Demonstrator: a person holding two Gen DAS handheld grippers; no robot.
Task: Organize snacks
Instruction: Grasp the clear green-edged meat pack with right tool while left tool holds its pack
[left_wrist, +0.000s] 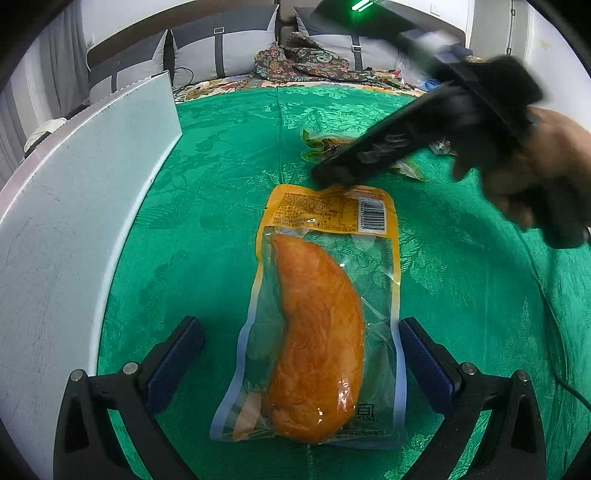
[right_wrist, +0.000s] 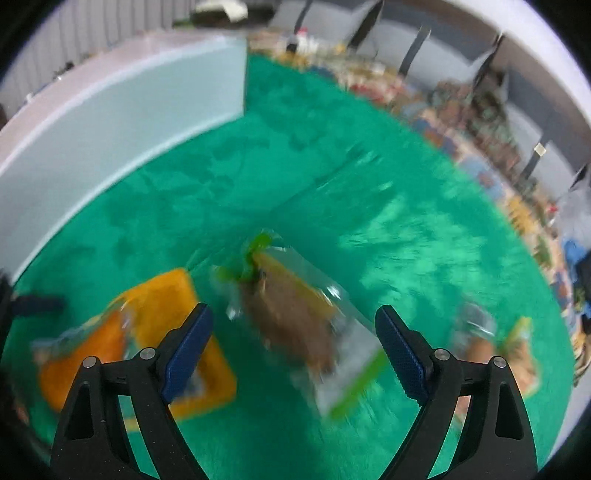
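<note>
Spread left fingers (left_wrist: 192, 354) flank the orange snack pouch (left_wrist: 314, 325); spread right fingers (right_wrist: 400, 350) hover over a brown snack pouch (right_wrist: 295, 325).

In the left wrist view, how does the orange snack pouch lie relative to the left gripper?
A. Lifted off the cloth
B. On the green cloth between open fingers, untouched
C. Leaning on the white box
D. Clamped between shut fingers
B: the orange snack pouch lies flat on the green cloth, with the left gripper open and both fingers clear of it.

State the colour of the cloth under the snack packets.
Green, with a woven leaf pattern; clearest in the left wrist view.
</note>
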